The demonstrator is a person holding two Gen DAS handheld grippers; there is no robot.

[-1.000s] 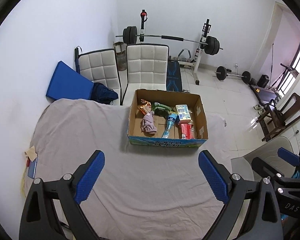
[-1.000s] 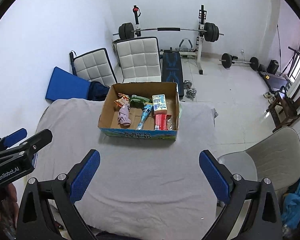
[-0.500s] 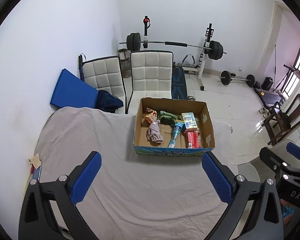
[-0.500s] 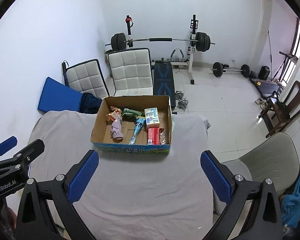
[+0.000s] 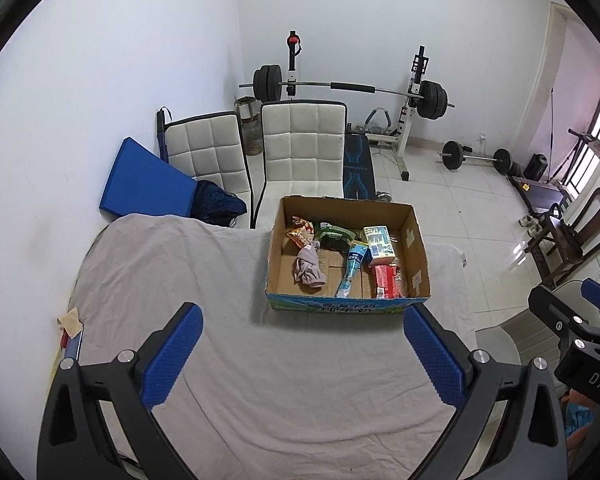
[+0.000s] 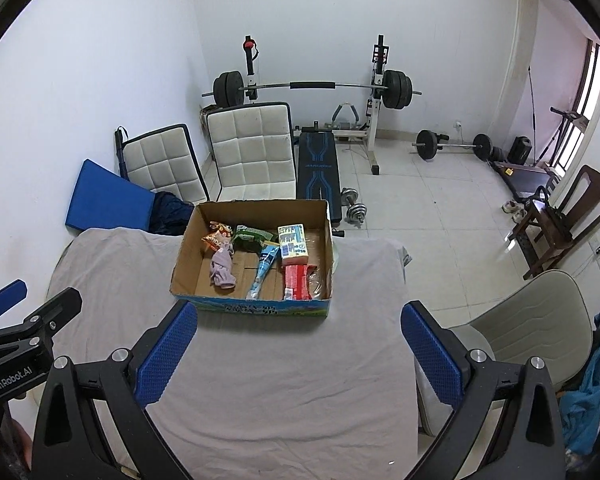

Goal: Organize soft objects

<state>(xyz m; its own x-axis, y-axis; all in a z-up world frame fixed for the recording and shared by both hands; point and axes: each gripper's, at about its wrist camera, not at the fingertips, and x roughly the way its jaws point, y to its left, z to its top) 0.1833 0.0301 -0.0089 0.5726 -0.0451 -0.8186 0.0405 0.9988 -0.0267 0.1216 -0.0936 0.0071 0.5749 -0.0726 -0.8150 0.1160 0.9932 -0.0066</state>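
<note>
both tongs, left and right, are wide and empty above the surface, and the soft cloth in the box might snag on the packets beside it.

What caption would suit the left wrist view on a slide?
Open left gripper above a cloth-covered table, facing a cardboard box of packets and a crumpled cloth.
</note>
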